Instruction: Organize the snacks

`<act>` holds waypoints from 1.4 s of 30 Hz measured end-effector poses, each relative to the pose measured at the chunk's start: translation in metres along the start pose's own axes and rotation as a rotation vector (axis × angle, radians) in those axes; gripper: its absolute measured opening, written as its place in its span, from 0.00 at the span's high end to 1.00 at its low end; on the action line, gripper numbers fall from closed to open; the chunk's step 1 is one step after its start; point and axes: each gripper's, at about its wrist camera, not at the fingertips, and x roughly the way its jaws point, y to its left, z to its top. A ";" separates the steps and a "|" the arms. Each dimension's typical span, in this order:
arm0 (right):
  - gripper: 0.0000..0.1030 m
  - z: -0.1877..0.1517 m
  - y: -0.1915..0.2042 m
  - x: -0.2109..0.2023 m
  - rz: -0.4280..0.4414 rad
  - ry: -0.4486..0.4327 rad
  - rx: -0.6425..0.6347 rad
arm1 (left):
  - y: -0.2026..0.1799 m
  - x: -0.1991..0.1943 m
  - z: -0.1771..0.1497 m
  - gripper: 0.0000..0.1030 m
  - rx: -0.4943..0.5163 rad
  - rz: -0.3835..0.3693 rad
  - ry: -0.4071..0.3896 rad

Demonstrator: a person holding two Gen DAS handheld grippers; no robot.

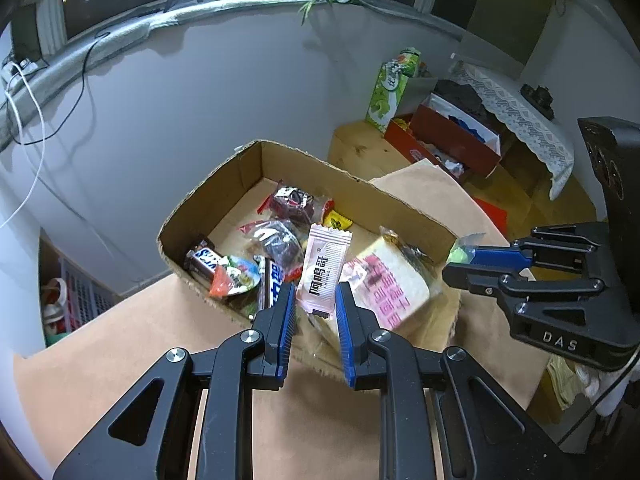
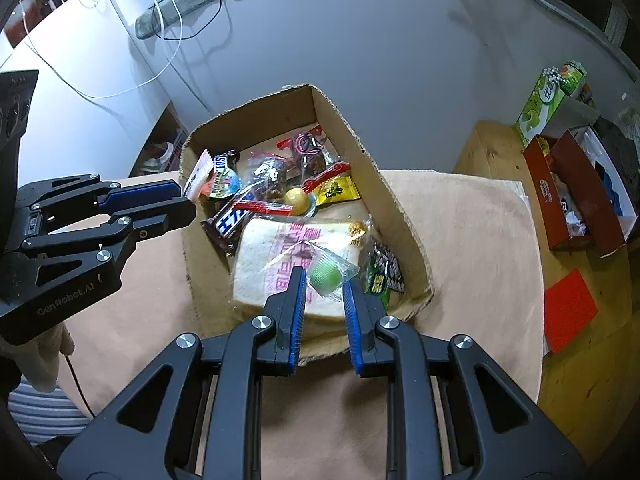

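The counter [image 2: 460,216] carries a tan cloth, and the box [image 2: 360,152] stands at its far edge by the wall; the box is open-topped cardboard, with snacks heaped inside; biggest of them is the bread [image 2: 260,248], a wrapped slice with pink print lying against the box's near wall; beside it, toward the left wall, lies a chocolate bar [image 2: 232,220] in a dark wrapper; behind these sit clear bags of dark sweets, a yellow packet [image 2: 334,192] and a small yellow ball [image 2: 297,200]; a green packet [image 2: 382,276] leans in the near right corner.

The left gripper [image 1: 316,300] hangs above the near wall of the box, its fingers clenched on a pink sachet [image 1: 324,268] that stands upright between the blue pads; the right gripper [image 2: 325,292] hangs above the bread, its fingers clenched on a green candy [image 2: 326,274] in a clear wrapper; each gripper shows at the side of the other's view, well apart from it.
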 end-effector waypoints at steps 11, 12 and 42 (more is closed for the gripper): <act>0.81 0.008 -0.004 0.018 -0.005 0.034 -0.013 | 0.000 0.020 0.011 0.82 -0.023 0.012 0.030; 0.81 0.008 -0.004 0.018 -0.006 0.035 -0.012 | -0.001 0.020 0.011 0.82 -0.022 0.012 0.032; 0.33 0.000 0.004 -0.017 -0.069 -0.043 -0.026 | 0.003 -0.009 0.006 0.64 -0.061 0.053 -0.013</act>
